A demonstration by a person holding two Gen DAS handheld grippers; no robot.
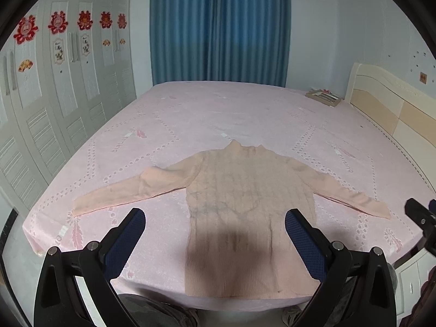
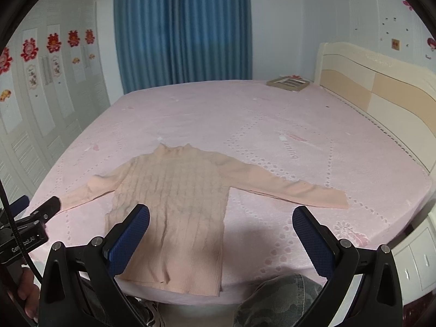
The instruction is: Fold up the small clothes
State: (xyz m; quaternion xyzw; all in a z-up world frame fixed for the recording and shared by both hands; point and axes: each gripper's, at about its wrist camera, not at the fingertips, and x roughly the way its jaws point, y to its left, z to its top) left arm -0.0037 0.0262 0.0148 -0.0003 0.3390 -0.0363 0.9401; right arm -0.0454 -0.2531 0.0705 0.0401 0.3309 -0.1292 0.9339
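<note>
Holding both tools above the near edge of the bed, you have your left gripper (image 1: 215, 226) spread wide with nothing between its blue pads, and your right gripper (image 2: 221, 224) likewise spread and pinching nothing.

Item: one pink sweater (image 1: 245, 207), laid flat on the near part of the bed and apart from both tools. Its hem lies at the near edge and its collar points toward the far curtain, so its long axis runs from you to the window. Two sleeves, stretched out left and right across that axis.

Surface: one bed under a pink patterned sheet (image 1: 218, 114), with a cream headboard (image 2: 376, 81) on its right side. One flat picture frame (image 2: 288, 83) rests on the far right corner of the sheet.

Room: one blue curtain (image 1: 218, 27) behind the bed; white wardrobe doors (image 1: 62, 87) along the left wall carrying red paper decorations; a white cabinet (image 2: 414, 259) at the right.
</note>
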